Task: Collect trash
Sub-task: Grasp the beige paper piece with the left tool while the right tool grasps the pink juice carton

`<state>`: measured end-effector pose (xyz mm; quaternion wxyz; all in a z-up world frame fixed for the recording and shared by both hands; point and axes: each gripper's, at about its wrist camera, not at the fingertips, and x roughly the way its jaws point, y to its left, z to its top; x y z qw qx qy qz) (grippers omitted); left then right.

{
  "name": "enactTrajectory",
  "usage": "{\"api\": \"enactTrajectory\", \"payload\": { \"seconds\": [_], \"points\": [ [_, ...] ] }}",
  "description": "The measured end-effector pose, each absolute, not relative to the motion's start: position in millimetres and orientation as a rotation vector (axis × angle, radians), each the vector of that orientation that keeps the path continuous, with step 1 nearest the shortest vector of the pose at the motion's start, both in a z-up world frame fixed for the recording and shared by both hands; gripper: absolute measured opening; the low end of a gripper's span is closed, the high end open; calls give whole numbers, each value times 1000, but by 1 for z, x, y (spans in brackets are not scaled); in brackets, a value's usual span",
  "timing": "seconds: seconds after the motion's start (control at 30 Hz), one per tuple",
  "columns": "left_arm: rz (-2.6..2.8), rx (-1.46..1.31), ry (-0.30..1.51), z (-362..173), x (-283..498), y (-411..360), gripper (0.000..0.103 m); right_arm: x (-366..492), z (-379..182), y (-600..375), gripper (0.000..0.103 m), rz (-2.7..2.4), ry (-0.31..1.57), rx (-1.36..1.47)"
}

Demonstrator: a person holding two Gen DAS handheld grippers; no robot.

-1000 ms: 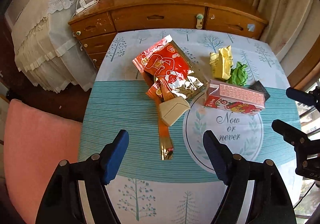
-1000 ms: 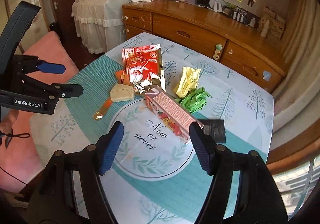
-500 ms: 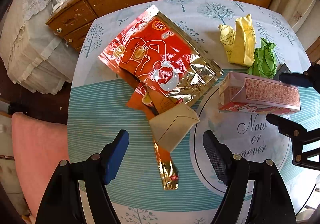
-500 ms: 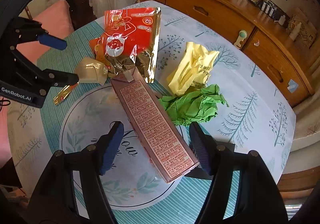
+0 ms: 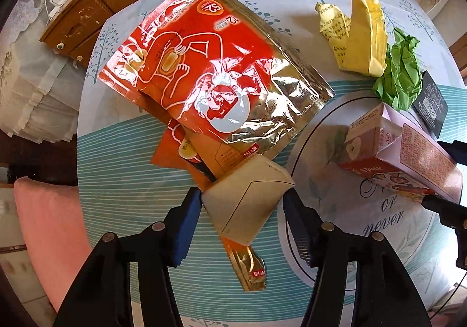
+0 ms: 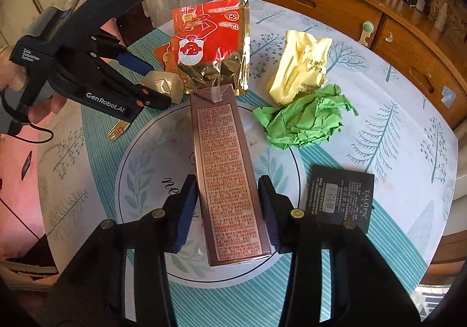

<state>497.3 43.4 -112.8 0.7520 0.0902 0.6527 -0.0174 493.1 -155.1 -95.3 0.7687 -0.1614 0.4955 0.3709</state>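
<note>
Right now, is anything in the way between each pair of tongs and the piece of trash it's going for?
Nothing visible. The left tongs are closing around the beige folded carton; the right tongs are closing around the long pink box.

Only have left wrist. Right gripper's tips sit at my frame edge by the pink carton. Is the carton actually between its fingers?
Observer: Yes. In the right wrist view the carton lies lengthwise between the fingers of the right gripper, near the carton's closer end. The jaws are closing; I cannot tell whether the pads press on it yet.
Operator: Green paper looks tucked behind the carton here. Touching?
Observer: No. The green paper lies apart from the carton, with a clear gap between them.
Operator: Black card in the way?
Observer: No. The black card lies flat outside the jaws, beside the finger on the green paper's side.
</note>
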Motion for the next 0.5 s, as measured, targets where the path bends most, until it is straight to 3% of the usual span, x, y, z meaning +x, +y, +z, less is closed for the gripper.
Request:
{"api": "enactTrajectory", "payload": {
  "seconds": [0.07,0.5],
  "points": [
    [-41,198,1431,-116,497,44,54,491,-95,-156,39,803,1078,-341],
    [30,160,1313,-71,463,48,53,469,-70,-164,37,789,1068,-249]
  ]
}}
